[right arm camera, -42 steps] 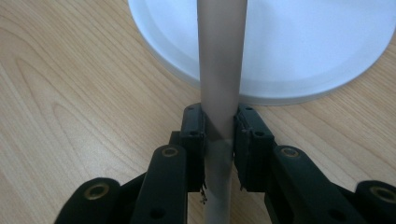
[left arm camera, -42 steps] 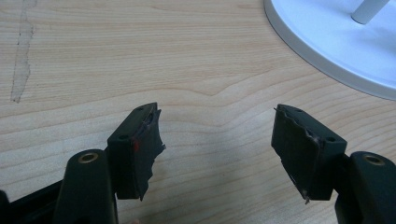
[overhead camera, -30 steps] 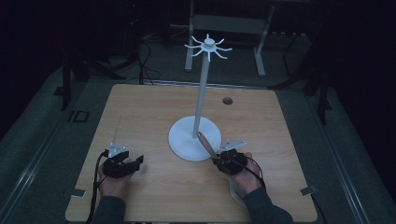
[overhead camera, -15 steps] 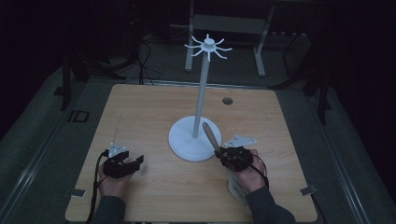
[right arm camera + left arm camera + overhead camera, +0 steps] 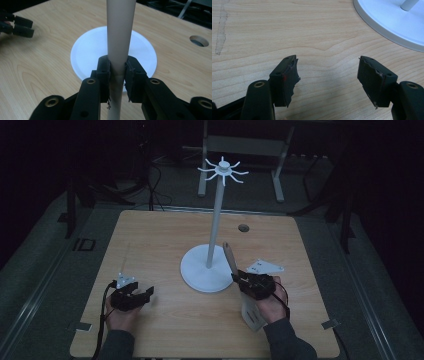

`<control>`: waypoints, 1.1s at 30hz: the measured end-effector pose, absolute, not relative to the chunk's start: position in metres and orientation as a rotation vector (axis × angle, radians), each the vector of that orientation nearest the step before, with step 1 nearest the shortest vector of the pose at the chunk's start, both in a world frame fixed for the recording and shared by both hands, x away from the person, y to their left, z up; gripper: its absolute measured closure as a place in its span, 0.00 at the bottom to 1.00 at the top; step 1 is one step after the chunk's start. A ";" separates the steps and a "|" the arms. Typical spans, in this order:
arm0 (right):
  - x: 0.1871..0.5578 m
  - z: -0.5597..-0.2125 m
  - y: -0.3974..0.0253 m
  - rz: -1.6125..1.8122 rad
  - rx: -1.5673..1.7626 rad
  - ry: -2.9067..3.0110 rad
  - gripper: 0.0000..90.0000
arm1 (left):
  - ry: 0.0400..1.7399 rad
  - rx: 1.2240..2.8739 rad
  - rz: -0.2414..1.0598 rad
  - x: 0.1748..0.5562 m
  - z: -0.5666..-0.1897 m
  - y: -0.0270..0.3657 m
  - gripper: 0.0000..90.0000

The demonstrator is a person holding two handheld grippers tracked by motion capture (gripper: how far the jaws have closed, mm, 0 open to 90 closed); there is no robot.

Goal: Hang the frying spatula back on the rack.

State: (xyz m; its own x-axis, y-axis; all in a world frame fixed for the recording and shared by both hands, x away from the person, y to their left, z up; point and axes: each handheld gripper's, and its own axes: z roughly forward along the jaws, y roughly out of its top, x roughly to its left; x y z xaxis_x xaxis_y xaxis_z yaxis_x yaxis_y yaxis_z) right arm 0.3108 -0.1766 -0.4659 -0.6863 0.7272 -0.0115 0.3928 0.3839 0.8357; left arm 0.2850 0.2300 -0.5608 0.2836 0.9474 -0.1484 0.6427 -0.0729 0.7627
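1. The wooden utensil (image 5: pixel 229 256) stood tilted up out of the right claw (image 5: pixel 239 278), its handle pinched between the jaws, its long axis slanting up towards the white stand (image 5: pixel 215 232).
2. The stand rose just left of it on the counter (image 5: pixel 160 240).
3. The left claw (image 5: pixel 142 294) rested spread and empty, farther off.

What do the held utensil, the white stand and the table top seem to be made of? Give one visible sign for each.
Held utensil: probably wood or bamboo, with a matt, pale tan handle clamped in the right tool.
White stand: smooth, uniform white with a slight sheen, so plastic or painted metal; the look leaves it open.
Table top: light wood or wood-look laminate, with printed-looking grain lines.
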 end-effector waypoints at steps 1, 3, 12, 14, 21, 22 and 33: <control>0.311 -0.465 -0.177 1.225 0.969 2.265 0.84 | 1.440 1.799 0.510 0.285 -0.561 0.230 0.37; 0.311 -0.463 -0.177 1.238 0.968 2.254 0.84 | 1.440 1.797 0.511 0.285 -0.561 0.230 0.37; 0.311 -0.454 -0.175 1.286 0.942 2.216 0.84 | 1.441 1.793 0.513 0.285 -0.560 0.230 0.36; 0.311 -0.452 -0.175 1.298 0.944 2.206 0.84 | 1.441 1.794 0.512 0.285 -0.560 0.230 0.37; 0.311 -0.447 -0.173 1.337 0.935 2.180 0.84 | 1.441 1.794 0.511 0.285 -0.560 0.230 0.37; 0.310 -0.447 -0.172 1.342 0.935 2.178 0.84 | 1.441 1.796 0.512 0.285 -0.560 0.230 0.37; 0.310 -0.440 -0.165 1.369 0.912 2.154 0.84 | 1.440 1.795 0.511 0.285 -0.560 0.231 0.36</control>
State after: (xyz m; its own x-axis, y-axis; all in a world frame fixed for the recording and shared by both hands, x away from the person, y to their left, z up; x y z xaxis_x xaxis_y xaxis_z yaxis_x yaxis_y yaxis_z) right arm 0.3105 -0.1651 -0.4399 -0.6924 0.7215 -0.0080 0.2990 0.2970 0.9069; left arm 0.2845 0.2309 -0.5599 0.2823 0.9476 -0.1497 0.6418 -0.0706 0.7636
